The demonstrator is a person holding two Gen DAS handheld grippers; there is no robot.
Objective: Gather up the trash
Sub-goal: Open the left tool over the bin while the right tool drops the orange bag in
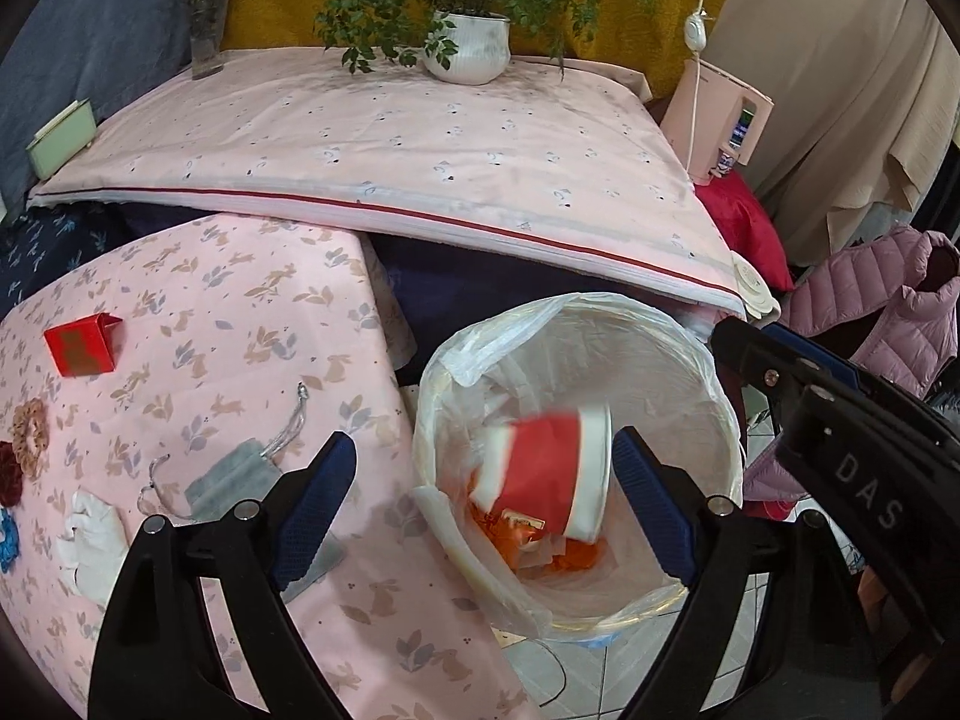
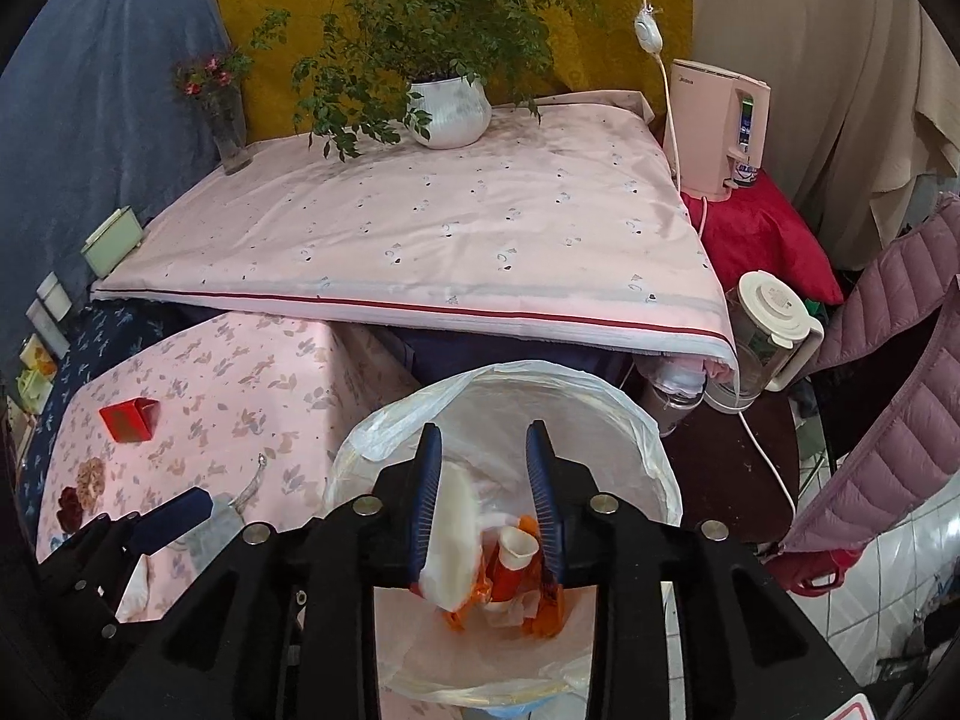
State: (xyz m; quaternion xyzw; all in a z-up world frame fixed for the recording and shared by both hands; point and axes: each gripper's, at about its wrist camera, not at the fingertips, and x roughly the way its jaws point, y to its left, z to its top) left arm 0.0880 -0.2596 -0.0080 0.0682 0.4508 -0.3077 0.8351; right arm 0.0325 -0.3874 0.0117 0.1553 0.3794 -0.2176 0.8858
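Landmark: white-lined trash bin (image 1: 690, 372), on the floor at the corner of the low table (image 1: 252, 312) with the pink leaf-print cloth.

Left gripper (image 1: 480, 480): positioned above the bin opening, fingers spread wide, released, grasping nothing. Red-and-white paper cup (image 1: 552, 480) between the fingers but touching neither, tilted, motion-blurred, inside the bin mouth. Orange wrappers (image 1: 576, 558) beneath the cup at the bin bottom.

Right gripper (image 2: 486, 504): positioned above the bin (image 2: 600, 414), fingers parted. White flat piece (image 2: 453, 540) lying against the inner face of the left finger; grasp state not determinable. Small white cup (image 2: 516, 546) and orange scraps (image 2: 552, 612) below, within the bin.

Left of the bin, on the table: red box (image 1: 81, 345), grey drawstring pouch (image 1: 231, 480), crumpled white tissue (image 1: 90, 534), scrunchies (image 1: 30, 435).

Behind the bin: higher table with pale pink cloth (image 1: 390, 144), potted plant (image 1: 468, 45), flower vase (image 1: 207, 30).
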